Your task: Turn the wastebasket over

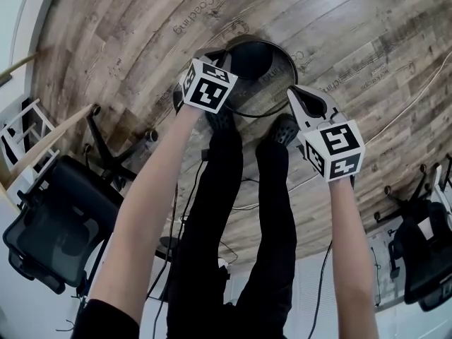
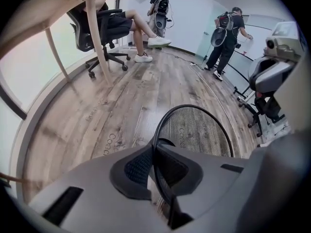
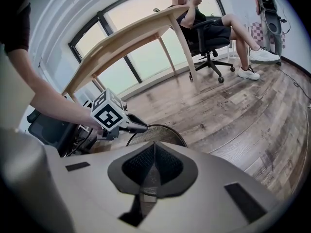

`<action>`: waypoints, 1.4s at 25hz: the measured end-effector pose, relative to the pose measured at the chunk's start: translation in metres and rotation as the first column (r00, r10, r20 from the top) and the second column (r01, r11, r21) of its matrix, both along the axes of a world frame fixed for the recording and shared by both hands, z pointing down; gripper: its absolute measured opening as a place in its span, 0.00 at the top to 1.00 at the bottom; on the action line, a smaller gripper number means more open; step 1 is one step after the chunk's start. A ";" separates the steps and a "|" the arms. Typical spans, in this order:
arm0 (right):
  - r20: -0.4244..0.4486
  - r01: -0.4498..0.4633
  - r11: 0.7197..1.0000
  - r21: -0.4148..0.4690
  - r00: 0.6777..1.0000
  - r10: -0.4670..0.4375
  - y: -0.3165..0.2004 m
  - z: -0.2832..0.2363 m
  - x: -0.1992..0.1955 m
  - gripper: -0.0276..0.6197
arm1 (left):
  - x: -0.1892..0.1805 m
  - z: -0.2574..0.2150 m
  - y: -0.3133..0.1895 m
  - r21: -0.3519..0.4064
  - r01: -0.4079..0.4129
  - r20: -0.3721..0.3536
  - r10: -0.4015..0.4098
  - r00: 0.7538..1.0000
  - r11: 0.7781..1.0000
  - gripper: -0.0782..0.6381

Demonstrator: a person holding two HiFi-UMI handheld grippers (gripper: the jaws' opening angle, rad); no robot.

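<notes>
A black wire-mesh wastebasket stands upright on the wood floor in front of my feet, its open mouth up. My left gripper reaches down to its left rim. In the left gripper view the thin rim wire runs straight in between the pads, and the left gripper is shut on it. My right gripper is at the right rim. In the right gripper view its jaws are pressed together with a sliver of mesh between them. Beyond them are the wastebasket and the left gripper.
Black office chairs stand at the left and right. A wooden table is nearby, with a seated person behind it. Two people stand farther off. Cables cross the floor. My shoe is next to the basket.
</notes>
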State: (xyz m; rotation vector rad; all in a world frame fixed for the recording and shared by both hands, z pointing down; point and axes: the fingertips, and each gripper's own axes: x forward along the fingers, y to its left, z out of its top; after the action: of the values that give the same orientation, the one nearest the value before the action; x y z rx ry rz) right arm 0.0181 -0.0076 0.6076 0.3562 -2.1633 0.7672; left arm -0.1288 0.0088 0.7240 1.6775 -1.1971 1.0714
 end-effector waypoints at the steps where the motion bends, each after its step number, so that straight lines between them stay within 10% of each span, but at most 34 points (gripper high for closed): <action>1: 0.000 -0.002 1.000 0.001 1.000 0.002 0.000 -0.001 0.001 0.91 | 0.002 -0.004 -0.003 0.008 -0.010 0.003 0.010 1.000 1.000 0.83; 17: -0.022 -0.012 1.000 0.005 1.000 0.012 0.011 0.003 0.026 0.91 | 0.031 -0.048 -0.042 0.161 -0.180 0.104 0.165 0.981 0.970 0.83; 35: -0.072 -0.069 0.997 0.034 0.995 0.071 -0.010 0.018 0.042 0.91 | 0.116 -0.039 0.023 0.141 -0.248 -0.024 0.253 0.967 0.959 0.83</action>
State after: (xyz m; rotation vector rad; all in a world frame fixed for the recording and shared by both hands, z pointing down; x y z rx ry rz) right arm 0.0596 -0.0174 0.6261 0.4715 -2.1054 0.7478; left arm -0.0123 0.0319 0.6846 1.9897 -1.0711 1.1199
